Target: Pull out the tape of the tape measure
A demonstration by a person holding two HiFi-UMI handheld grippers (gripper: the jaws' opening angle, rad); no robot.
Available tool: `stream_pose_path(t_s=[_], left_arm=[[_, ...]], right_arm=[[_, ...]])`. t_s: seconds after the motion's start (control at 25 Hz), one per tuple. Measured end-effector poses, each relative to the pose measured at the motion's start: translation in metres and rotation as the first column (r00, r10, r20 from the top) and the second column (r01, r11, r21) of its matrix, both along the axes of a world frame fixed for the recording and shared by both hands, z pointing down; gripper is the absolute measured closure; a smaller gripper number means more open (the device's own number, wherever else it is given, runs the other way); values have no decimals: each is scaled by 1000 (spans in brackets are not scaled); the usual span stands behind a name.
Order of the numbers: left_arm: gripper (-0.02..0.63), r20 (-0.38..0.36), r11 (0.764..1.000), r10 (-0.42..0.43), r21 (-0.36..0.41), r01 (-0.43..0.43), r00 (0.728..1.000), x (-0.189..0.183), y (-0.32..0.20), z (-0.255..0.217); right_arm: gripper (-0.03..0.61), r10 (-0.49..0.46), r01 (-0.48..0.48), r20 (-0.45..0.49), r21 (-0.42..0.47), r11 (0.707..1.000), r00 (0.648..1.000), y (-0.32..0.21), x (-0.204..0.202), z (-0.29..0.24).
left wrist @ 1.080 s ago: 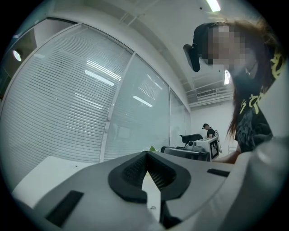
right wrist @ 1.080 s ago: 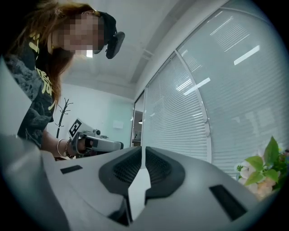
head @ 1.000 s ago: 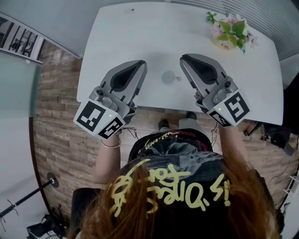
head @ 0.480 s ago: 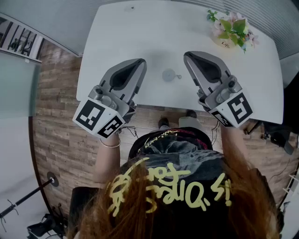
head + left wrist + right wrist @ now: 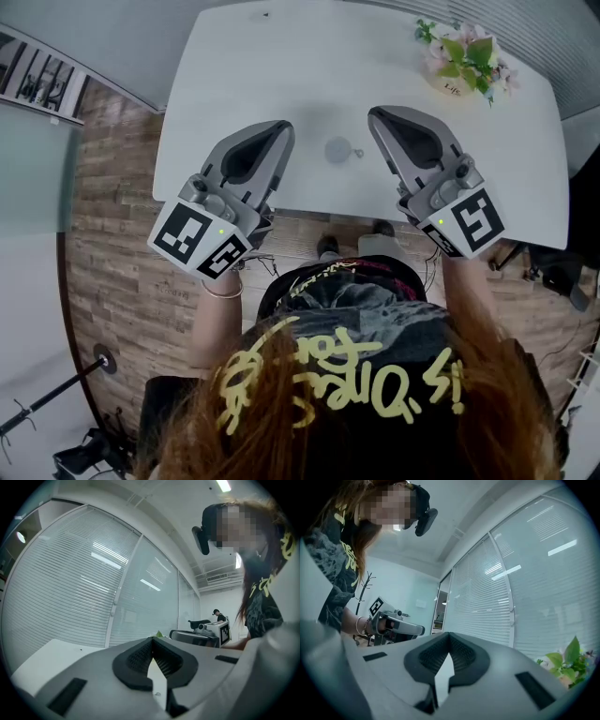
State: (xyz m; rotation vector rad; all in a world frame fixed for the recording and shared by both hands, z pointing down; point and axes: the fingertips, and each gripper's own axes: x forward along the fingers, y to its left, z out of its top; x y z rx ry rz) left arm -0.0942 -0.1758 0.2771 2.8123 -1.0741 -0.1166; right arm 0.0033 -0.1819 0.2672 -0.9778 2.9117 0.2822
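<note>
The tape measure (image 5: 337, 150) is a small round grey case lying on the white table (image 5: 281, 56), with a little pull tab (image 5: 357, 157) at its right side. It sits between my two grippers, touched by neither. My left gripper (image 5: 284, 127) hovers to its left near the table's front edge, shut and empty; its pads (image 5: 140, 656) meet in the left gripper view. Just right of the case, my right gripper (image 5: 373, 113) is also shut with nothing in it. The tape measure is hidden in both gripper views.
A small pot of flowers (image 5: 464, 58) stands at the table's far right corner, its leaves (image 5: 572, 660) showing in the right gripper view. Glass walls with blinds (image 5: 84, 583) surround the room. Wooden floor (image 5: 112, 234) lies left of the table.
My right gripper has rolled slightly and its tips sit a touch further right. The left gripper and the tape measure have not moved.
</note>
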Motion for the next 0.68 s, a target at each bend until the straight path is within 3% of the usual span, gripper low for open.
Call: stream_pose_path(t_s=[0.68], left_arm=[[621, 7, 1000, 6, -25, -5, 1000, 13, 1, 9]], right_arm=[[577, -3, 3, 5, 11, 1000, 1000, 3, 6, 0]])
